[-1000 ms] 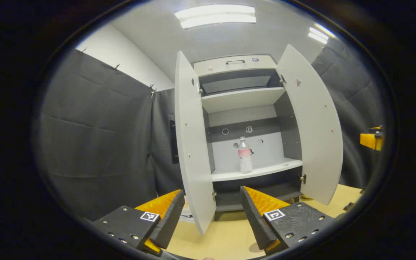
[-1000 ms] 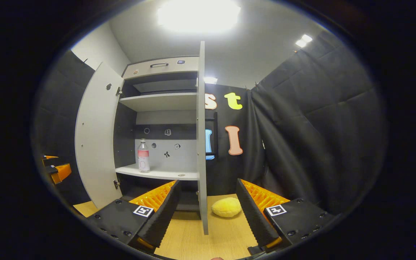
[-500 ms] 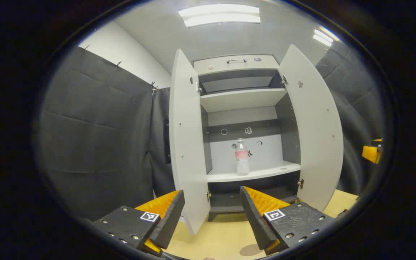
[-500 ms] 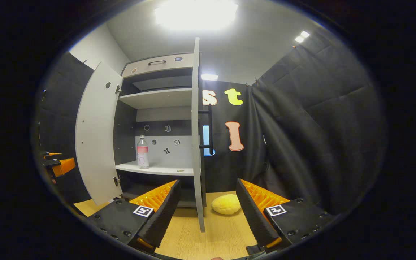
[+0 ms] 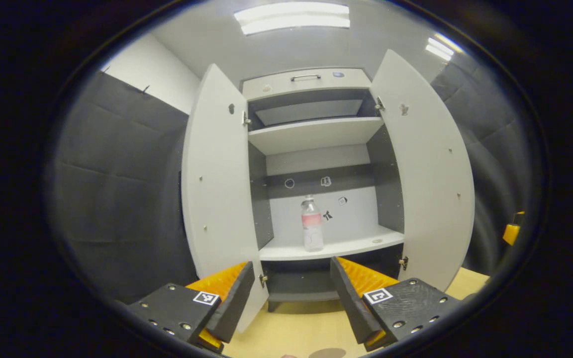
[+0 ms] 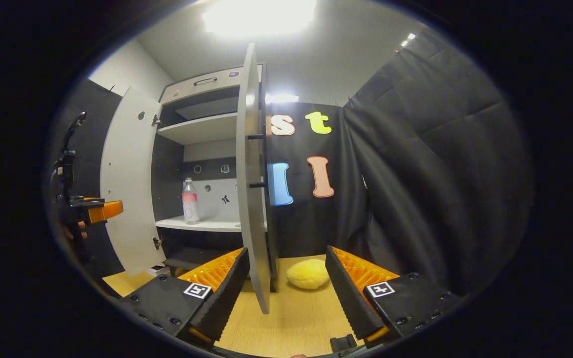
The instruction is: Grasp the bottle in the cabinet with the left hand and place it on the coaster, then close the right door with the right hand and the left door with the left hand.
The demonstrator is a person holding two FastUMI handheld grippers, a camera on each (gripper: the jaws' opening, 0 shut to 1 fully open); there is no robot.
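left gripper (image 5: 292, 293) and right gripper (image 6: 286, 288) both level, jaws spread, holding nothing.

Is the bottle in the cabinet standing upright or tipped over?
Upright: the bottle stands cap up on the cabinet's lower shelf.

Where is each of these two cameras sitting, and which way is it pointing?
Left gripper view: rides on the left gripper, facing straight into the open cabinet; its own two spread fingers show at the bottom.
Right gripper view: rides on the right gripper, off to the cabinet's right, looking along the right door; its own spread fingers show below, and the left gripper at far left.
Shared: the bottle on the lower shelf, both doors, the wooden table.
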